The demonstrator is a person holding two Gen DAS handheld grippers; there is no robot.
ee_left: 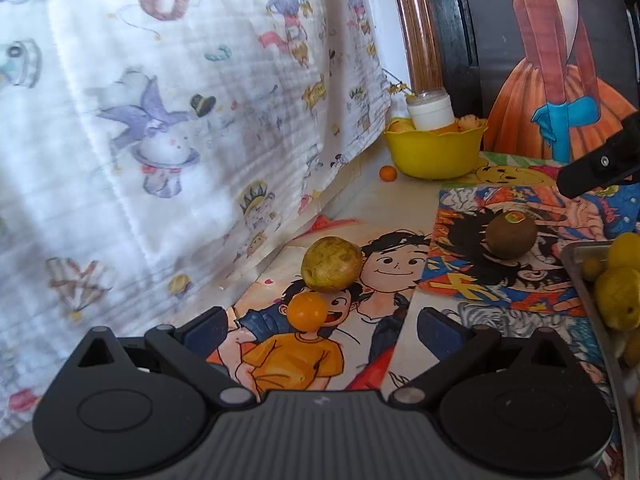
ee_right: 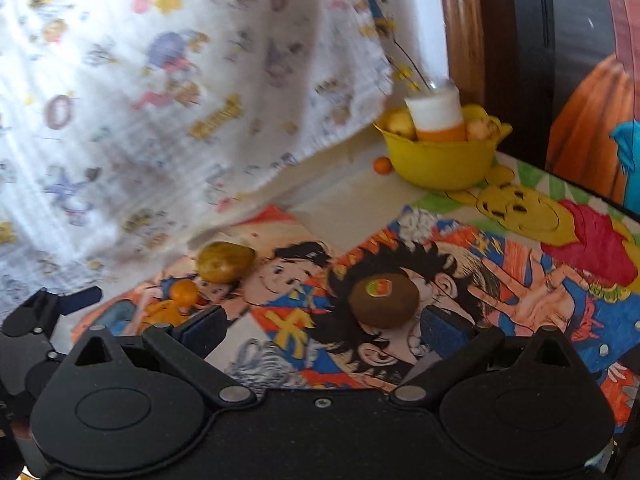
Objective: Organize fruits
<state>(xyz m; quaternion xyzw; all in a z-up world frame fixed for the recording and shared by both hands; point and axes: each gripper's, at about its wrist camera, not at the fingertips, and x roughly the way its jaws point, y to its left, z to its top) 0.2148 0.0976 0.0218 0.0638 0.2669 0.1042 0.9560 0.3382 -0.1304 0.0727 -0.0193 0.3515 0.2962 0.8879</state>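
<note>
**Round fruit can roll away**

The left gripper (ee_left: 322,330) has its jaws wide apart and holds nothing. A small orange (ee_left: 308,312) sits just in front of it, touching a bigger yellow fruit (ee_left: 332,264). If one finger bumps the orange, I think it could roll off and push the yellow fruit too.

The right gripper (ee_right: 322,330) is wide apart and empty as well. The kiwi (ee_right: 384,300) lies on the picture mat (ee_right: 520,280), close to its right finger. A squeeze that is off to one side might make the kiwi pop out.

The yellow bowl (ee_left: 436,156) at the back looks full, so more fruit could spill. Another tiny orange (ee_left: 388,173) lies beside it. A tray (ee_left: 576,258) at the right holds lemons (ee_left: 618,296).
</note>
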